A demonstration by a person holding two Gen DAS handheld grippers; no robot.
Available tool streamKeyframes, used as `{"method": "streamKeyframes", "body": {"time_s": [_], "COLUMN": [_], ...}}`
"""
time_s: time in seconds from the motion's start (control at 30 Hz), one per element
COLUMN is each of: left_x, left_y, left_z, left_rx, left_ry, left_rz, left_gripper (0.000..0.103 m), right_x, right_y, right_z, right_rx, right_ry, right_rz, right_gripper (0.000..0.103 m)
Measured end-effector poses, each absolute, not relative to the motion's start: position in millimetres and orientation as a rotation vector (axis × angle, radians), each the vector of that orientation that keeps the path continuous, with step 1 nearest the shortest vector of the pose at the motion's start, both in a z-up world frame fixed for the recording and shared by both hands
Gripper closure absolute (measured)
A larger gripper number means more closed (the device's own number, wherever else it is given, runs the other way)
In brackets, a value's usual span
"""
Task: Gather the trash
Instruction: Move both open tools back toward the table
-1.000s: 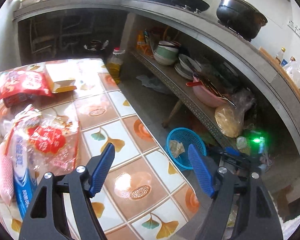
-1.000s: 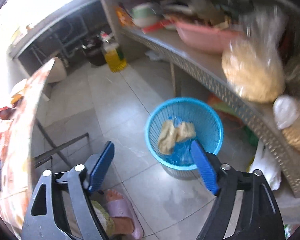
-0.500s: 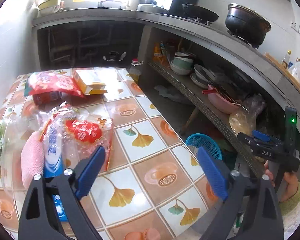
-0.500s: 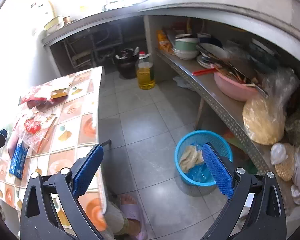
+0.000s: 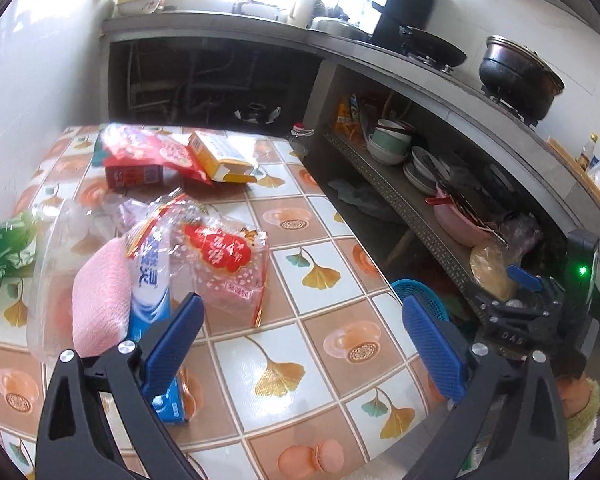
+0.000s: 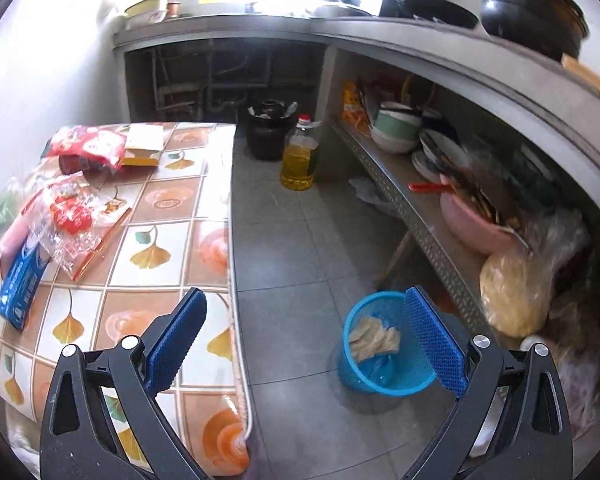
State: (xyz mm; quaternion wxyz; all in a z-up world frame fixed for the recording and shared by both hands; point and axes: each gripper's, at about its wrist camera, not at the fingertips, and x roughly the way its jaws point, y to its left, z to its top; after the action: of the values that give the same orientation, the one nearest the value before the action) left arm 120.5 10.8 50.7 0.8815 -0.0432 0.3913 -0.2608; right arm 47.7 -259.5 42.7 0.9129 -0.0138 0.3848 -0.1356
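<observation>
Presently between pickups: left gripper [image 5: 300, 344] opening, empty; right gripper [image 6: 306, 344] wide, empty. Next: clear wrapper [image 5: 220, 264] mid-table [image 5: 320, 364], destined for blue basket [image 6: 384, 344].

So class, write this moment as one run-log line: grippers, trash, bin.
left gripper: opening, empty | right gripper: open, empty | wrappers: on table | bin: on floor, holds some trash

Black-framed left tongs [image 5: 304, 346] and right tongs [image 6: 306, 342], blue ribbed pads, silver screws.
</observation>
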Motion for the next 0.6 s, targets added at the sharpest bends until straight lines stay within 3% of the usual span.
{"method": "streamKeyframes", "body": {"time_s": [0.6], "left_x": [119.9], "left_y": [64.9], "left_z": [40.4], "left_rx": [-0.184], "left_ry": [0.808], "left_rz": [-0.508], "left_gripper": [0.006], "right_x": [64.9], "right_y": [-221.1], "right_z": [48.0], "right_rx": [-0.019], "right_ry": [0.783], "right_rz": [-0.200], "right_gripper": [0.008]}}
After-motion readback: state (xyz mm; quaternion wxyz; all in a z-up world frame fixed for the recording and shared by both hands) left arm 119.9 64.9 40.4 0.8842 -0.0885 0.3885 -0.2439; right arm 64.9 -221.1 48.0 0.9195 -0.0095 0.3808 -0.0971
